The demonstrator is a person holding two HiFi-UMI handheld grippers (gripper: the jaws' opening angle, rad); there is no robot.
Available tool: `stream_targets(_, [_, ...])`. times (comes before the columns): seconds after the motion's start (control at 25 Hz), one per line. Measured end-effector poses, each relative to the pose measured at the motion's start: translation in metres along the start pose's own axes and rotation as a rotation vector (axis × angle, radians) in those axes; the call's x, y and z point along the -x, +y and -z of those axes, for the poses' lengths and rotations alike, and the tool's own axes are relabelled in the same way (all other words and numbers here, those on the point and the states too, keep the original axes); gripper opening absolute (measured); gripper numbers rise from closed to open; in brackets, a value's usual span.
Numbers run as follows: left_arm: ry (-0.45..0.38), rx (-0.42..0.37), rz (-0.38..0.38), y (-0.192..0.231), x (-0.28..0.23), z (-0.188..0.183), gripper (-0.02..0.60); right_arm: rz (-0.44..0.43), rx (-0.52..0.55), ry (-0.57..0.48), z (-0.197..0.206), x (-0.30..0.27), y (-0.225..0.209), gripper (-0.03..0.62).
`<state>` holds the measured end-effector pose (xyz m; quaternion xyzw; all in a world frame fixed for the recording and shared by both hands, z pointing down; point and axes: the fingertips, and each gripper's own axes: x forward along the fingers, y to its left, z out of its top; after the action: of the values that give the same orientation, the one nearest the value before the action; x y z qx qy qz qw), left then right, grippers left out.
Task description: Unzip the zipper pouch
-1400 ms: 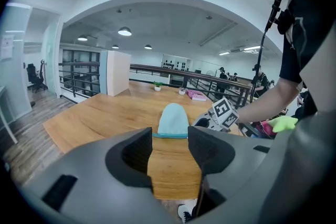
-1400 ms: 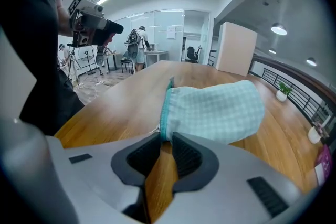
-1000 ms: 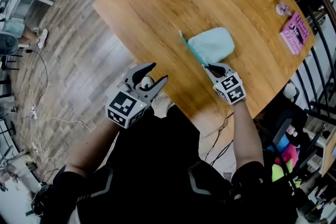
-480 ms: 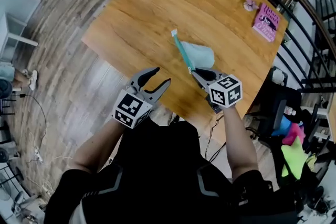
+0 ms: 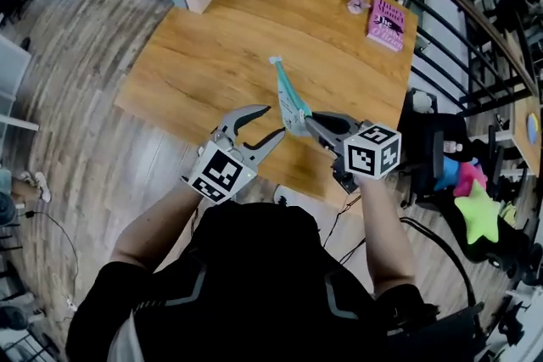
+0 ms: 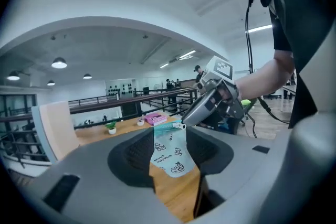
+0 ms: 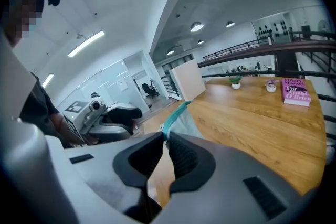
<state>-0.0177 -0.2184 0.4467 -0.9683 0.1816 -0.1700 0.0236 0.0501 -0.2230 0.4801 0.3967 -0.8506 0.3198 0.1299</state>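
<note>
The right gripper (image 5: pixel 310 123) is clamped on the zipper end of the teal zipper pouch (image 5: pixel 288 93), lifted above the wooden table (image 5: pixel 204 55), so the left gripper (image 5: pixel 271 121), spread wide just beside it and gripping nothing, probably must next pinch the fabric.

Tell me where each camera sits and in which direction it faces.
Head view: on the person's head, facing steeply down at the table; torso, both arms, left gripper and right gripper show.
Left gripper view: on the left gripper, looking between its open jaws at the hanging pouch; the right forearm shows.
Right gripper view: on the right gripper, looking along jaws shut on the pouch, over the table; the left arm shows.
Shared: both gripper views show the pouch and pink book.
</note>
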Motion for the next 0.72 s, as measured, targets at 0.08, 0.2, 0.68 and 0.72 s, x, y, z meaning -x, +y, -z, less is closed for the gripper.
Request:
stream_targets(0.08, [-0.039,-0.053,0.061,-0.008,-0.005,-0.013,0.191,0.006,-0.025,-0.026,-0.007,0.010,0.010,0.046])
stream_targets(0.2, [-0.083,-0.096,0.145,-0.021,-0.008,-0.028,0.174,0.015,-0.045,-0.055,-0.015,0.024,0.026,0.046])
stream_targets(0.68, [-0.149,-0.341,0.300,-0.059,-0.018,-0.061,0.168,0.052,-0.185,-0.143,-0.024,0.061,0.043,0.046])
stream_targets(0.72, [-0.152,-0.348,0.310,-0.061,-0.017,-0.062,0.162,0.052,-0.191,-0.144,-0.025,0.063,0.043,0.046])
